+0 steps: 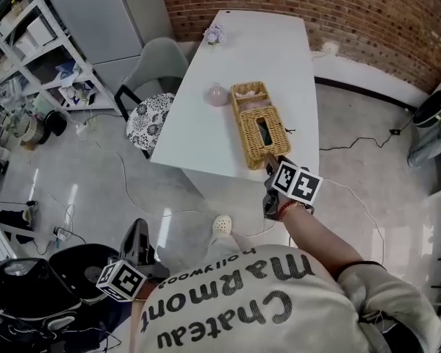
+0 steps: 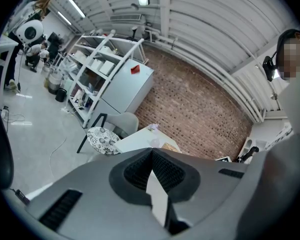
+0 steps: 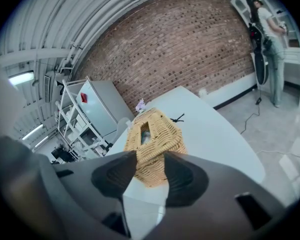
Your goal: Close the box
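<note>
Nearby, right gripper [image 3: 150, 160] faces wicker box [image 3: 155, 133]

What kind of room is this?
Probably a workshop or lab, not a home: a bare brick wall, metal shelves crammed with gear, and cables trailing over the floor.

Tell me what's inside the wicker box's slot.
Only a dim patch shows through the slot; the wicker box hides everything else inside, so the contents can't be identified.
</note>
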Available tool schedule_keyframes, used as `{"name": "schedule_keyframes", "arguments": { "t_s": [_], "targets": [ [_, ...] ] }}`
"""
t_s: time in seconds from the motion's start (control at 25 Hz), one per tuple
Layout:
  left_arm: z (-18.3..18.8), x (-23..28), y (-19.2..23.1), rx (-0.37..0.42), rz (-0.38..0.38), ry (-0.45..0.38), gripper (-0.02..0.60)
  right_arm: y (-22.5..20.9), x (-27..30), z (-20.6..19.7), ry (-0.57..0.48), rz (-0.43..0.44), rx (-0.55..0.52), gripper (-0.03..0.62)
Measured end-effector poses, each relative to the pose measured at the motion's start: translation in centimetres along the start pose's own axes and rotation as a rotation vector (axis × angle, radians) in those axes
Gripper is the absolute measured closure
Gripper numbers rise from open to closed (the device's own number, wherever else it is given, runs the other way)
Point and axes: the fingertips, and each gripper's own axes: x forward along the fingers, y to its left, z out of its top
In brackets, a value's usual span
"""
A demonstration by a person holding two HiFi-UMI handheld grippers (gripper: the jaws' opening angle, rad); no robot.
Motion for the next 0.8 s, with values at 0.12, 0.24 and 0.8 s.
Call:
{"name": "schedule_keyframes", "arguments": {
  "t_s": [0.12, 0.24, 0.8],
  "targets": [
    [-0.01, 0.12, -0.04, 0.0, -0.006, -0.003, 0.58, -0.13, 0.01, -0.05, 0.005, -0.008, 0.012, 0.421],
    [-0.05, 0.08, -0.11, 0.0, 0.002, 0.0, 0.58, -0.22, 0.02, -0.07, 0.011, -0.021, 0.018, 0.421],
    [-0.01, -0.48, -0.57, 0.001, 0.009, -0.006, 0.58, -0.22, -0.46, 0.07, 0.035, -0.075, 0.017, 0.433]
  ]
}}
